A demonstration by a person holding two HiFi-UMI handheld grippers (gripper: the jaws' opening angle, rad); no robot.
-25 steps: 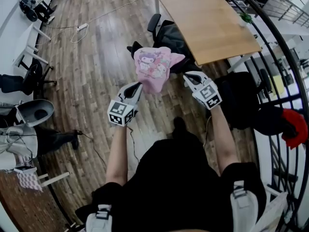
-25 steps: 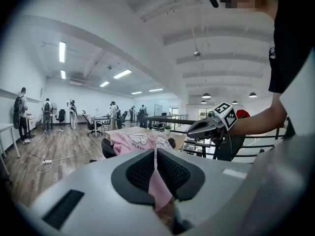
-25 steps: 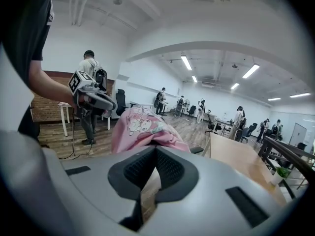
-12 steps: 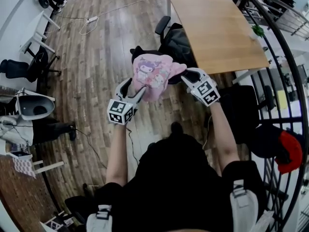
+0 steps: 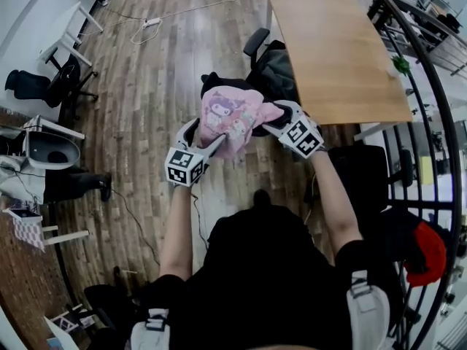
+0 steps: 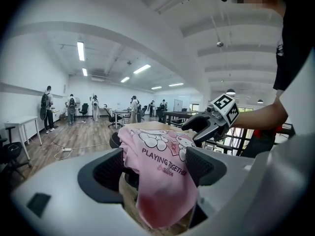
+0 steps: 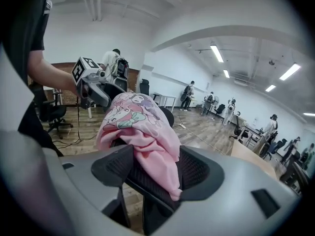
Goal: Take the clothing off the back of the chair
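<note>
- Soft pink cotton T-shirt [image 5: 232, 119]: printed with white and purple cartoon characters, a touch of green, and dark lettering across the front.
- Mesh-backed office chair [image 7: 147, 183] under it: black all over, with a fine woven grid.
- Plank floor [image 5: 146, 86]: streaky brown and grey wood grain.
- Rectangular wooden tabletop [image 5: 336, 49]: pale honey colour, plain.
- Person's short-sleeved top [image 5: 270, 283]: black.
- Bundled cloth [image 5: 427, 254] off to the right: bright red.

Black chair back [image 5: 213, 80], frame centre: pink printed garment [image 5: 232, 119] draped over top. Wood-plank floor [image 5: 153, 93]: white power strip [image 5: 152, 22], cable [image 5: 197, 7], upper left. Wooden table [image 5: 336, 49], upper right.
</note>
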